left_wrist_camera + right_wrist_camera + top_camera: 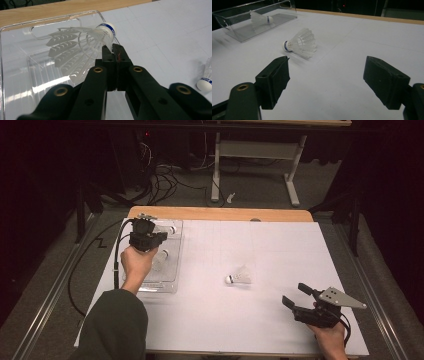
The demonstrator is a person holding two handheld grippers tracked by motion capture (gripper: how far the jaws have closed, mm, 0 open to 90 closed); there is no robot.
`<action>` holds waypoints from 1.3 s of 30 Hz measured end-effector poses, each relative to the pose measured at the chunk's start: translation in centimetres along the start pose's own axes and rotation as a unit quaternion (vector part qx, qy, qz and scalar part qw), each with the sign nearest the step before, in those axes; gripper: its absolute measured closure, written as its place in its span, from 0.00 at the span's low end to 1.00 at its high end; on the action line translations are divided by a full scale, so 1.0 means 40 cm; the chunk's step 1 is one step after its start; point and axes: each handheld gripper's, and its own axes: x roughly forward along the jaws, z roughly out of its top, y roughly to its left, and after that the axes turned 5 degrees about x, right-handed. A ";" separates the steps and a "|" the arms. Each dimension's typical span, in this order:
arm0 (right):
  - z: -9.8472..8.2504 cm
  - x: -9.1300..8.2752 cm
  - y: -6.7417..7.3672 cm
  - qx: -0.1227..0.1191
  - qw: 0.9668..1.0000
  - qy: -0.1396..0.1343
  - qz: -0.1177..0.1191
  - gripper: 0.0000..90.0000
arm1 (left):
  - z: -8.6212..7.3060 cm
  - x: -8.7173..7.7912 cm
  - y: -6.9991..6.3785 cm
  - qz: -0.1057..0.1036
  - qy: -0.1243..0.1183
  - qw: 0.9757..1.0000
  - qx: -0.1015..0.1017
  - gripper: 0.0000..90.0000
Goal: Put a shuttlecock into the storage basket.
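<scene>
The left gripper (113, 53) pinched 1 of 3 shuttlecocks (82, 47) over the clear tray (15, 25). The right gripper (325, 82) stood wide open with bare table (280, 250) around 1 loose shuttlecock (300, 43).

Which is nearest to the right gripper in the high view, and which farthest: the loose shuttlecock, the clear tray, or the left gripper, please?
1. Loose shuttlecock, mid-table, up-left of the right gripper.
2. Clear tray, far left.
3. Left gripper, above the tray's far end.
</scene>
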 end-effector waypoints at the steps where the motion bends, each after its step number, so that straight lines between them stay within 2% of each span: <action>1: 0.000 0.000 0.000 0.000 1.000 0.000 0.000 0.24 | 0.000 0.002 0.001 0.000 0.002 1.000 -0.001 0.99; 8: 0.000 0.000 0.000 0.001 1.000 0.000 0.000 0.24 | 0.001 0.022 0.013 0.004 0.006 1.000 -0.010 0.99; 20: 0.000 0.001 -0.001 0.000 1.000 -0.001 0.001 0.24 | 0.000 0.045 0.018 0.007 0.016 1.000 -0.013 0.98; 21: 0.000 0.000 0.000 0.001 1.000 0.000 0.001 0.24 | -0.001 0.046 0.018 0.006 0.016 1.000 -0.013 0.96; 22: 0.000 0.000 0.000 0.001 1.000 -0.001 0.001 0.24 | -0.002 0.046 0.017 0.004 0.016 1.000 -0.012 0.87; 23: 0.000 0.000 0.000 0.001 1.000 -0.001 0.001 0.24 | -0.002 0.047 0.015 0.003 0.015 1.000 -0.011 0.87; 25: 0.000 0.000 0.000 0.001 1.000 -0.001 0.000 0.24 | -0.002 0.048 0.010 0.003 0.017 1.000 -0.009 0.76; 29: 0.000 0.000 0.000 0.001 1.000 0.000 0.000 0.24 | -0.001 0.047 0.000 0.001 0.019 1.000 -0.003 0.63; 34: 0.000 -0.001 0.000 0.001 1.000 -0.001 0.000 0.24 | -0.003 0.040 -0.006 0.001 0.019 1.000 -0.001 0.56; 39: 0.000 -0.001 0.000 0.001 1.000 -0.001 0.000 0.24 | -0.007 0.031 -0.005 0.006 0.022 1.000 0.004 0.55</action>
